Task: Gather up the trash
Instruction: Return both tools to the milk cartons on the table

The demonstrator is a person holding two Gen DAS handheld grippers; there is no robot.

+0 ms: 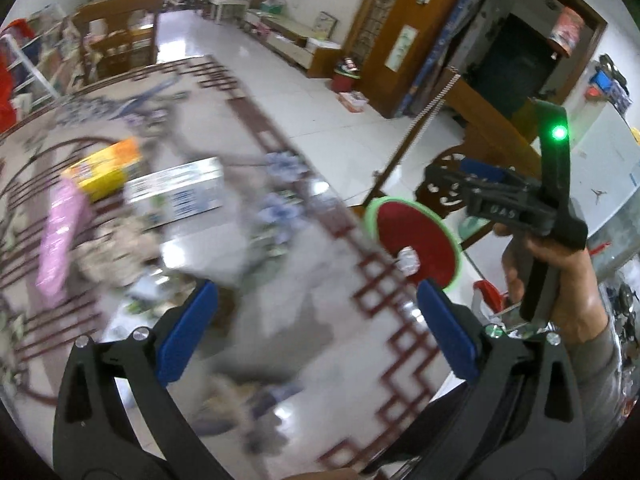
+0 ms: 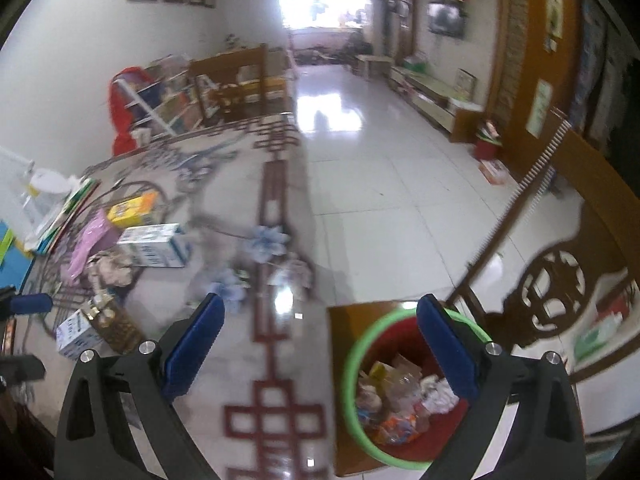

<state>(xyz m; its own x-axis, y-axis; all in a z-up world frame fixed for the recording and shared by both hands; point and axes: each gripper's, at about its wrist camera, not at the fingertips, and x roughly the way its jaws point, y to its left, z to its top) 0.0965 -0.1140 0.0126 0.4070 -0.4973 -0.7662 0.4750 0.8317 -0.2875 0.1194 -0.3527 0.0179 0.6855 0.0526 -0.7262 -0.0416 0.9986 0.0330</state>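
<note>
Trash lies on the patterned glossy table (image 1: 304, 360): a yellow box (image 1: 108, 168), a white and blue carton (image 1: 180, 196), a pink packet (image 1: 60, 240) and crumpled paper (image 2: 112, 268). A small white and blue box (image 2: 76, 334) sits nearer the table's left edge. My left gripper (image 1: 318, 330) hovers open over the table with nothing between its blue pads. Beyond the table's right edge stands a red bin with a green rim (image 2: 352, 360), holding several wrappers. My right gripper (image 2: 322, 346) is open and empty, its right finger over the bin.
The bin rests on a wooden seat (image 2: 340, 320). A carved wooden chair back (image 2: 560, 300) stands to the right. Books and a white container (image 2: 48, 188) crowd the table's far left. White tiled floor (image 2: 380, 184) stretches beyond, with shelves and a low cabinet along the walls.
</note>
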